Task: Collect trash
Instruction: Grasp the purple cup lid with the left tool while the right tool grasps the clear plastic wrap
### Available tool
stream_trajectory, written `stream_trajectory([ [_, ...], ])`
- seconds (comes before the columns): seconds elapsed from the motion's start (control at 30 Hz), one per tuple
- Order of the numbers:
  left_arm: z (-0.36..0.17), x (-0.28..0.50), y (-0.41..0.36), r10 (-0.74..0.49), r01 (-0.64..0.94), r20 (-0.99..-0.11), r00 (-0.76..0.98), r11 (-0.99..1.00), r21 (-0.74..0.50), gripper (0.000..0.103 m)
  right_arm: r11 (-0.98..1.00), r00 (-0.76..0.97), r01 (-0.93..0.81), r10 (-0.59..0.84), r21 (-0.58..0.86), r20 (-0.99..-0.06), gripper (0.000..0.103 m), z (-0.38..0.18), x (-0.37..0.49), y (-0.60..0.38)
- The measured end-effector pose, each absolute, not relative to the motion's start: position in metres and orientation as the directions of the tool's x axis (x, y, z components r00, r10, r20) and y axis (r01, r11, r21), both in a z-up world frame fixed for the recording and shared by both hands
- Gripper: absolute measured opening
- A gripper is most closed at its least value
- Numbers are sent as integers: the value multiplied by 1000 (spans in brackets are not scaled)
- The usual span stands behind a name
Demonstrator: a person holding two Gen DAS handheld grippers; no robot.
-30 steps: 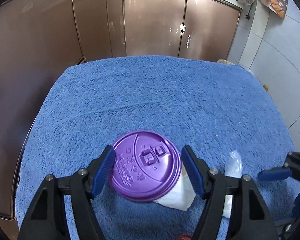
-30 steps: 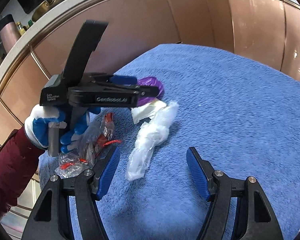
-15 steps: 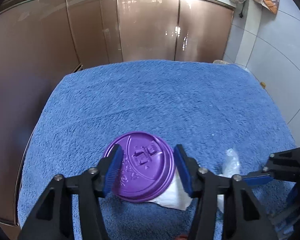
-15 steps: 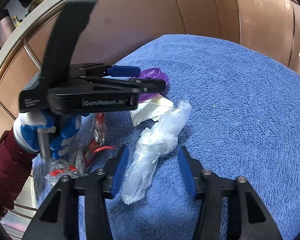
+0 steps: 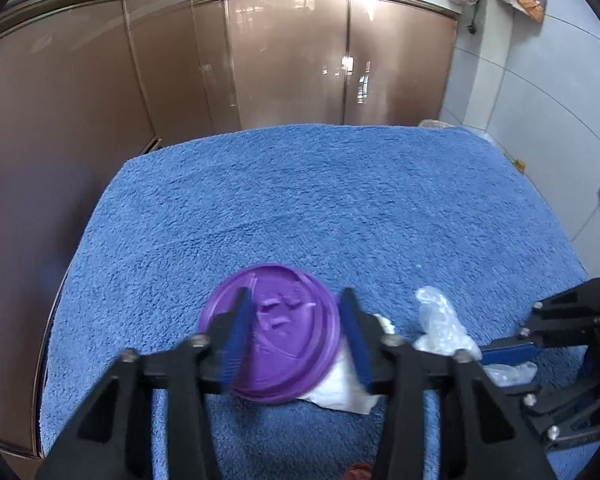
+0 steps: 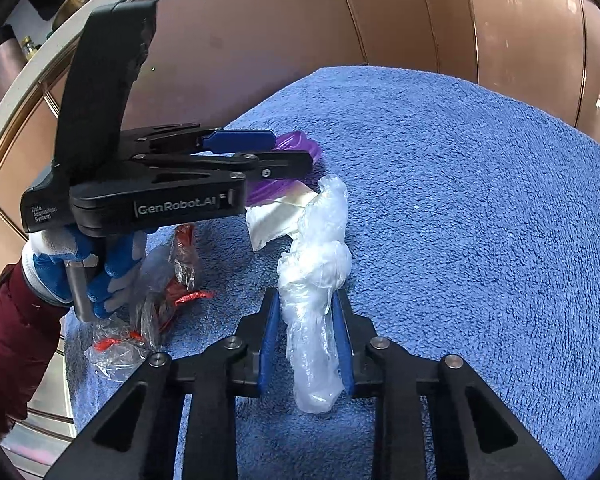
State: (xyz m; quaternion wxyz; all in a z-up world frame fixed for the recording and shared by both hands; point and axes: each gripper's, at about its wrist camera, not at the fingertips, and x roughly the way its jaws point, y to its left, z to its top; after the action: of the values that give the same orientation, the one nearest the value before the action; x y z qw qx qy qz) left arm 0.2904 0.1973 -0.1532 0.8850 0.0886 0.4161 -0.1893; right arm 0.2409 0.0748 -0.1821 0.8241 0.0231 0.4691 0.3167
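Note:
A purple cup lid [image 5: 284,332] lies on the blue towel [image 5: 320,200], over a white paper scrap [image 5: 340,388]. My left gripper [image 5: 296,304] is shut on the lid, its blue pads pinching the rim from both sides; it also shows in the right wrist view [image 6: 260,152] with the lid [image 6: 296,144]. My right gripper [image 6: 306,304] is shut on a crumpled clear plastic bag [image 6: 316,272], which also shows in the left wrist view [image 5: 440,324].
A clear wrapper with red print [image 6: 156,292] lies on the towel's near left part, by my gloved left hand [image 6: 80,256]. Brown cabinet doors [image 5: 292,60] stand behind the towel, a tiled wall [image 5: 540,100] to the right.
Both grippers have closed: the left onto the purple lid, the right onto the clear plastic bag. The right gripper also moved forward over the bag.

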Motion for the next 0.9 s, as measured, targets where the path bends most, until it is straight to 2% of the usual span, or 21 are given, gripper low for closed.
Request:
stream_trajectory([
  [0.13,-150,291,208,-233,379,-767,598,925,14,36,795,358,-502,549,340,-755,25,-183,242,71],
  [0.17,-150,291,213,-231,367,-766,600,930,7,33,795,359,-502,549,340,-755,25,-182,241,72],
  [0.27,-145,292,235,-244,325,-756,607,945,-44,33,794,360,-502,552,343,-752,24,-176,235,68],
  [0.5,-133,281,257,-223,266,-723,654,962,-55,32,789,359,-506,561,350,-746,23,-173,233,68],
  [0.9,-98,257,253,-229,268,-684,693,962,-51,32,776,387,-525,584,350,-714,21,-152,217,56],
])
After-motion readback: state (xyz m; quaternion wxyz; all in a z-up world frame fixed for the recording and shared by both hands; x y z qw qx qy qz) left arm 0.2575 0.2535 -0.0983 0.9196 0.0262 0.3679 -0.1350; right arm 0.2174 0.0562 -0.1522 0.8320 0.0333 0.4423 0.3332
